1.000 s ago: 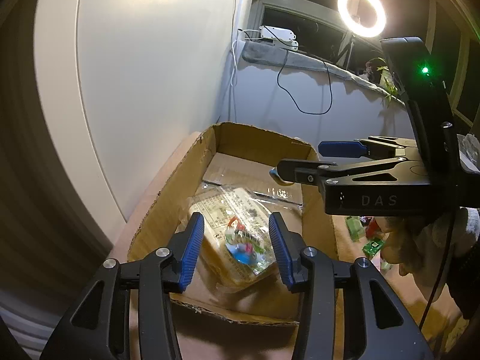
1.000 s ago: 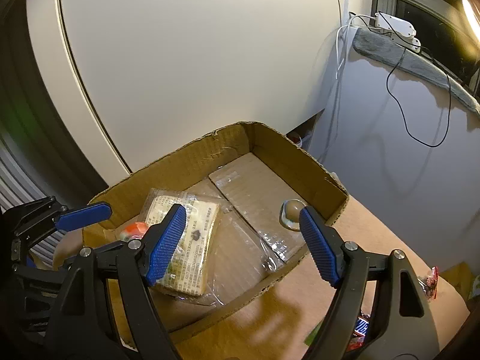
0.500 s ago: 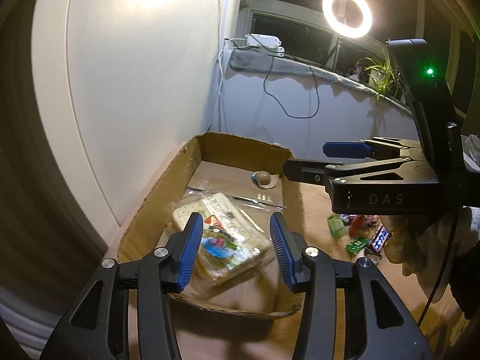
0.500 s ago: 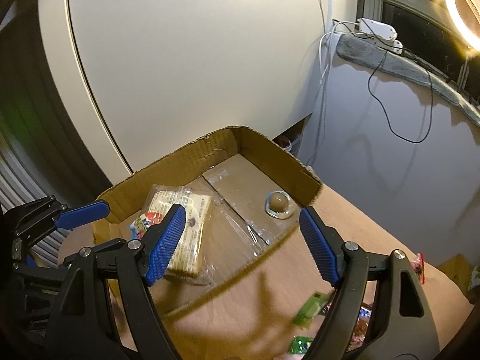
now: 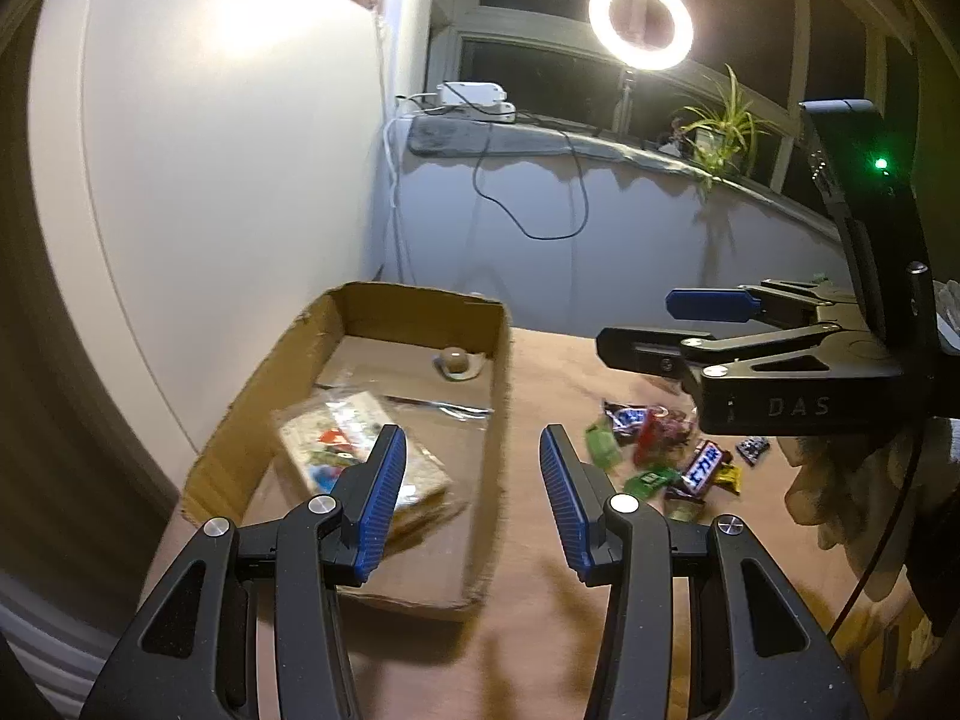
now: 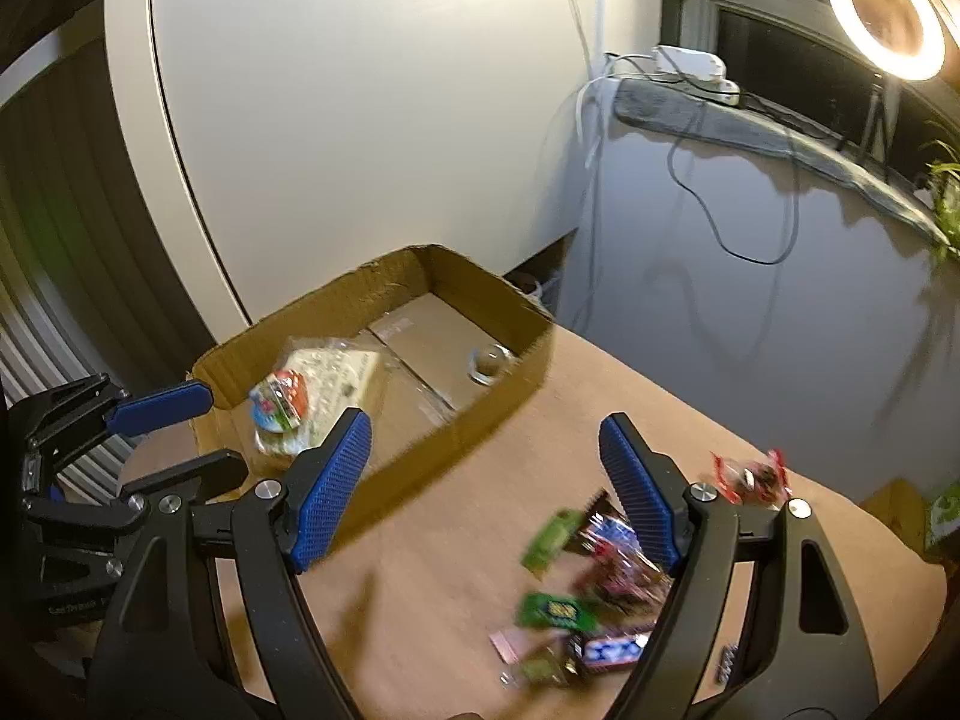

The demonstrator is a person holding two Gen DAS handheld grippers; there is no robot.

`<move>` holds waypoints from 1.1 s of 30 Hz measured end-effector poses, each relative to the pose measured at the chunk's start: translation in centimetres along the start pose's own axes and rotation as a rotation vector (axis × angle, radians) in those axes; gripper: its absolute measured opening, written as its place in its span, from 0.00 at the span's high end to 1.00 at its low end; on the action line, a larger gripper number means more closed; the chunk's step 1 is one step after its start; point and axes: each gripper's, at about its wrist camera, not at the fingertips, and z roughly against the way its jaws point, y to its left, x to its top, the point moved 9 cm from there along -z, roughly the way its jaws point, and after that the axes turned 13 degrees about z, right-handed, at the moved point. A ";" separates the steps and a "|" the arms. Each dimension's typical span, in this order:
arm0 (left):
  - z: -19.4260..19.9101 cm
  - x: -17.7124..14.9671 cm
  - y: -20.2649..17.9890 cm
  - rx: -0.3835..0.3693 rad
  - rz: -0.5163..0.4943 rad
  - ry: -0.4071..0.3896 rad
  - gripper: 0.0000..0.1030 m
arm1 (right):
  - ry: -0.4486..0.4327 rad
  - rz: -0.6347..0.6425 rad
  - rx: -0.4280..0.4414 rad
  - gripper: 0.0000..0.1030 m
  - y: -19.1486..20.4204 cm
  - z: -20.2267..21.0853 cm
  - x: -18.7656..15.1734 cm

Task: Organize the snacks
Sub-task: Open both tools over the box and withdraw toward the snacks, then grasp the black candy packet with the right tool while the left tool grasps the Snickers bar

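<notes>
A shallow cardboard box (image 5: 498, 360) (image 6: 390, 276) stands on the brown table by the white wall. Inside lie a clear-wrapped cracker pack (image 5: 354, 450) (image 6: 312, 390) and a small round jelly cup (image 5: 456, 363) (image 6: 489, 363). A pile of small wrapped candies and chocolate bars (image 5: 666, 450) (image 6: 588, 588) lies on the table right of the box. My left gripper (image 5: 471, 498) is open and empty above the box's near right wall. My right gripper (image 6: 486, 492) is open and empty, above the table between box and candy pile; it also shows in the left wrist view (image 5: 672, 324).
A white panel (image 6: 360, 120) rises behind the box. A grey ledge (image 5: 540, 138) with a power strip, cable, ring light (image 5: 641, 21) and plant runs along the back. A red candy (image 6: 750, 477) lies apart at the right.
Both grippers have pulled back and to the right, away from the box. The candy pile on the table has come into view. Both stay open and empty.
</notes>
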 end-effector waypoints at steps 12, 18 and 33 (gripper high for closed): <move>-1.4 -2.8 -4.4 -0.052 -0.038 0.068 0.56 | 0.028 -0.099 -0.100 0.21 -6.8 4.9 -6.7; -2.8 -4.3 -6.4 -0.084 -0.056 0.123 0.56 | 0.072 -0.163 -0.136 0.21 -10.1 6.0 -11.1; -7.1 -7.2 -12.9 -0.186 -0.145 0.271 0.56 | 0.195 -0.248 -0.115 0.21 -14.0 3.9 -19.7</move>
